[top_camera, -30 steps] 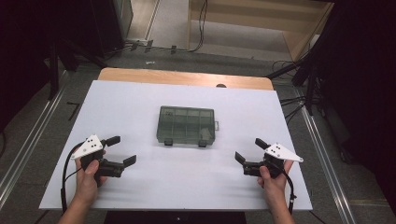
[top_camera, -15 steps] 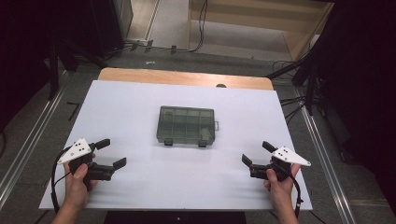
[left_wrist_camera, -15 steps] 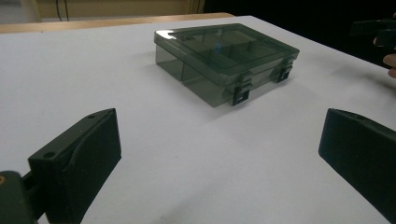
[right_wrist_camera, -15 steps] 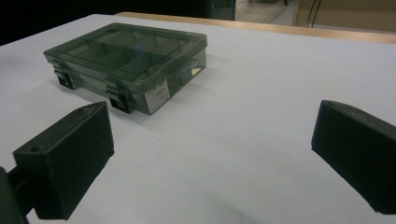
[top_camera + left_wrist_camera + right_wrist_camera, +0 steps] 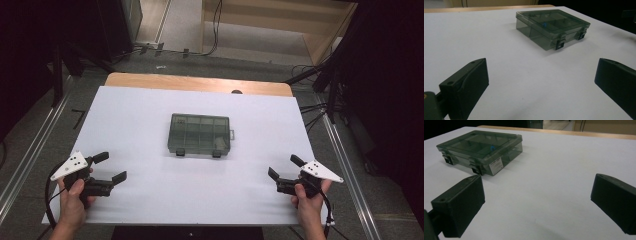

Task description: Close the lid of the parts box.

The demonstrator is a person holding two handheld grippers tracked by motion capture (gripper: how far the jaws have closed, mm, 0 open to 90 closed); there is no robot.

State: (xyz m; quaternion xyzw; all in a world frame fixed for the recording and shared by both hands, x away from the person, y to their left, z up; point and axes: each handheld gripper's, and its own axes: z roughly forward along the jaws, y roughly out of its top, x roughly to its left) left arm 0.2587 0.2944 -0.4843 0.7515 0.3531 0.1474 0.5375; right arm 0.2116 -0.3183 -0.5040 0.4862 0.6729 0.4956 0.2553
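Holding both wide apart | L gripper [image 5: 110, 167] & R gripper [image 5: 283, 167] empty | box [image 5: 200, 133] lid closed, mid-table [image 5: 150, 105]

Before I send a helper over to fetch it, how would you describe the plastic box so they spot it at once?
Look at the white table top: near its middle, between the left gripper and right gripper held near the front corners, lies a flat compartment box. It is smoky translucent, lid shut, with two dark latches on the front edge and a white label on one side.
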